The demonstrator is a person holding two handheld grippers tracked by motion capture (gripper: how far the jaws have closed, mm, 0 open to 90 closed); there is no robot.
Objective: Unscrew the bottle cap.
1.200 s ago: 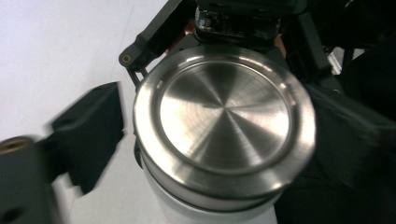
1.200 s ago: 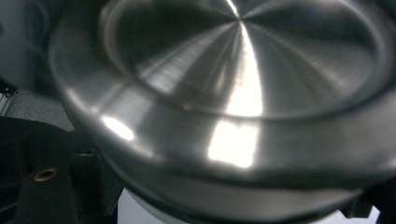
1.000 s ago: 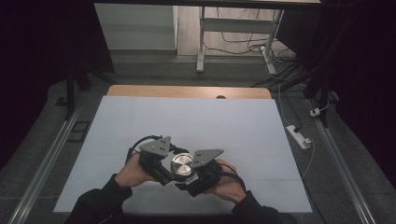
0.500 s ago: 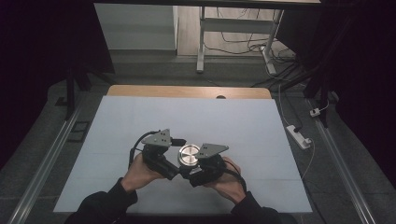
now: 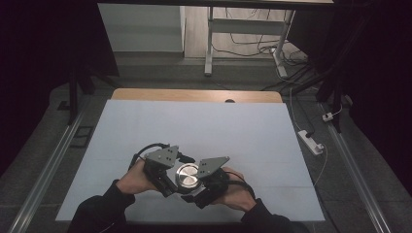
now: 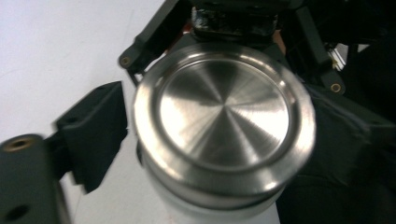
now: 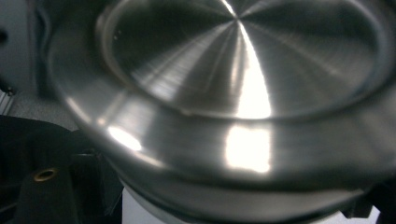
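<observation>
Near edge of the pale surface [image 5: 233, 126]: a white bottle with a steel lid [image 5: 187, 175] sits between 2 tongs. Left tongs [image 5: 171, 178] have just been closing on the lid; right tongs [image 5: 200, 187] clench the bottle. Dark room, desk legs [image 5: 209, 43] and cables [image 5: 291, 53] beyond.
</observation>
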